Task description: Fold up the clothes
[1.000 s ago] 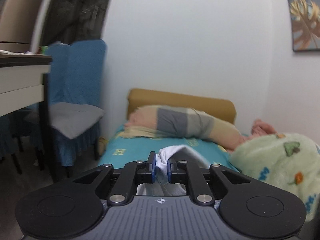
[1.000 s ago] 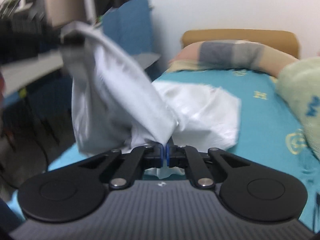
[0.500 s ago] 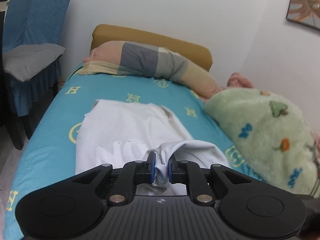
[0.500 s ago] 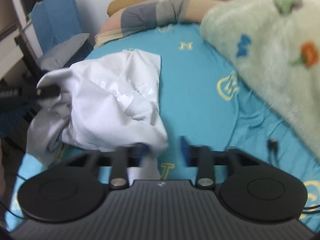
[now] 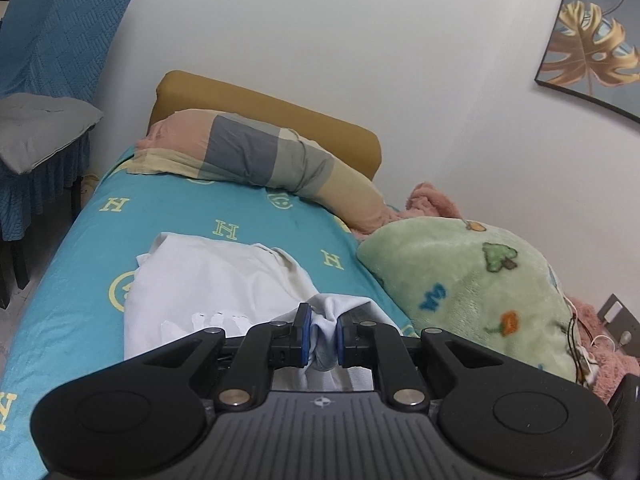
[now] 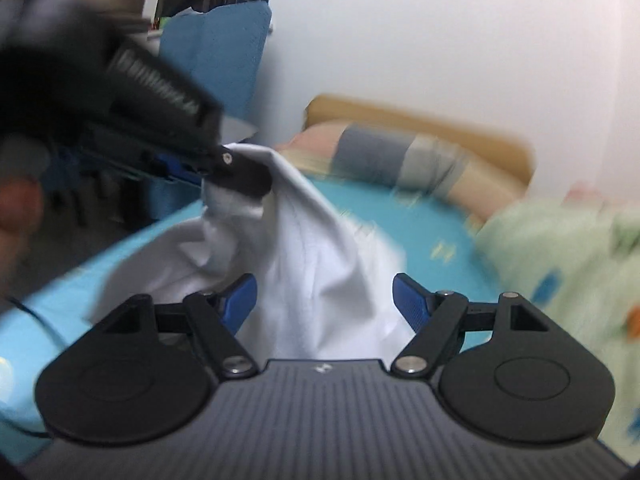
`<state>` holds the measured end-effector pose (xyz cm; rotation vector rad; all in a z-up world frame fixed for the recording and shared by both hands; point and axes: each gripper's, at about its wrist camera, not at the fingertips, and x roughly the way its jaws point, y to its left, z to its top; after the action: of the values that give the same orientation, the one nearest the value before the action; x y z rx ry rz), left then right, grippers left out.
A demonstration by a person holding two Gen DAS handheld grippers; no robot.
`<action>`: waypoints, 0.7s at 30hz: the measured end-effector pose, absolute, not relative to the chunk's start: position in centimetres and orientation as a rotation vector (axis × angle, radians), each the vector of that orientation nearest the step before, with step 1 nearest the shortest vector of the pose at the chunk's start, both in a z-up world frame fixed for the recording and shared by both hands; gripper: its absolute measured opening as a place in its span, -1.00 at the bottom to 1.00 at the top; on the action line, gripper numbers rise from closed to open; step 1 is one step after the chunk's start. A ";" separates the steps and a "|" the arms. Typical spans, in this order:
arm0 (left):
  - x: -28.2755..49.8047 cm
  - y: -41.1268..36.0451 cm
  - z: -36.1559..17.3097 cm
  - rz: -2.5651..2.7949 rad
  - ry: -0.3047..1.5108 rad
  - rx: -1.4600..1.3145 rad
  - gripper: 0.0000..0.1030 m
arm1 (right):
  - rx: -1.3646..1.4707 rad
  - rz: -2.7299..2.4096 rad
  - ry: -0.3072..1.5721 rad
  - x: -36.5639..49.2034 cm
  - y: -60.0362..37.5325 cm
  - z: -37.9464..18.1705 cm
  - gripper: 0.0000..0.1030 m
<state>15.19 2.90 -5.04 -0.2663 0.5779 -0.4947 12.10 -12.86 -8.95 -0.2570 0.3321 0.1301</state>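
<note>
A white T-shirt [image 5: 208, 284] lies partly on the teal bed sheet [image 5: 80, 248]. My left gripper [image 5: 320, 334] is shut on a bunched edge of the shirt and holds it lifted above the bed. In the right wrist view the left gripper [image 6: 228, 172] shows at upper left with the shirt [image 6: 316, 264] hanging from it. My right gripper [image 6: 324, 300] is open, its blue pads on either side of the hanging cloth, not pinching it. This view is blurred.
A striped pillow [image 5: 260, 156] and tan headboard [image 5: 280, 108] lie at the bed's far end. A green fleece blanket [image 5: 472, 284] fills the right side. A blue-covered chair [image 5: 48, 80] with a grey cushion stands left of the bed. A framed picture [image 5: 592, 40] hangs on the wall.
My right gripper has let go of the shirt and opened wide, then swung back up towards the hanging cloth. My left gripper still holds the shirt, now closer to the bed's middle.
</note>
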 end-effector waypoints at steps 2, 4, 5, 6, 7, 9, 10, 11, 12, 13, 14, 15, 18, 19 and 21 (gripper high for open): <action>15.0 2.6 -5.0 -0.512 0.577 -0.252 -0.75 | -0.262 0.080 0.290 12.0 -13.4 -8.8 0.48; 14.7 2.3 -4.8 -0.529 0.569 -0.229 -0.75 | -0.252 0.044 0.263 11.8 -14.1 -8.4 0.48; 14.5 2.1 -4.8 -0.537 0.565 -0.218 -0.75 | -0.243 0.039 0.263 11.4 -14.5 -8.0 0.48; 14.4 2.0 -4.7 -0.545 0.561 -0.206 -0.75 | -0.233 0.034 0.263 11.1 -15.0 -7.5 0.48; 14.3 1.8 -4.6 -0.554 0.557 -0.194 -0.75 | -0.224 0.029 0.264 10.8 -15.4 -7.1 0.48; 14.0 1.5 -4.4 -0.570 0.549 -0.171 -0.75 | -0.206 0.020 0.264 10.2 -16.2 -6.1 0.48; 13.9 1.4 -4.4 -0.580 0.546 -0.168 -0.75 | -0.197 0.015 0.264 9.9 -16.6 -5.7 0.48; 13.7 1.4 -4.4 -0.590 0.543 -0.166 -0.75 | -0.188 0.010 0.264 9.6 -17.0 -5.2 0.48; 13.6 1.2 -4.3 -0.602 0.541 -0.162 -0.75 | -0.188 0.011 0.274 9.2 -17.3 -4.9 0.48; 13.4 1.0 -4.3 -0.609 0.537 -0.154 -0.75 | -0.196 0.018 0.294 8.8 -17.7 -4.7 0.48; 13.2 0.7 -4.2 -0.616 0.533 -0.146 -0.75 | -0.200 0.027 0.316 8.4 -18.1 -4.6 0.48; 13.0 0.6 -4.3 -0.616 0.532 -0.148 -0.75 | -0.203 0.038 0.339 7.8 -18.4 -4.4 0.48; 12.8 0.5 -4.4 -0.611 0.537 -0.177 -0.75 | -0.175 0.047 0.399 6.6 -19.7 -3.8 0.48; 12.9 0.5 -4.4 -0.602 0.537 -0.186 -0.75 | -0.153 0.031 0.419 6.5 -20.3 -3.8 0.48; 13.0 0.7 -4.4 -0.574 0.531 -0.193 -0.75 | -0.096 -0.025 0.461 6.8 -21.8 -3.9 0.48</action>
<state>12.99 0.74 -4.39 -0.1932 0.5307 -0.5744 6.81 -21.79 -3.85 -0.0960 0.4606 -0.0254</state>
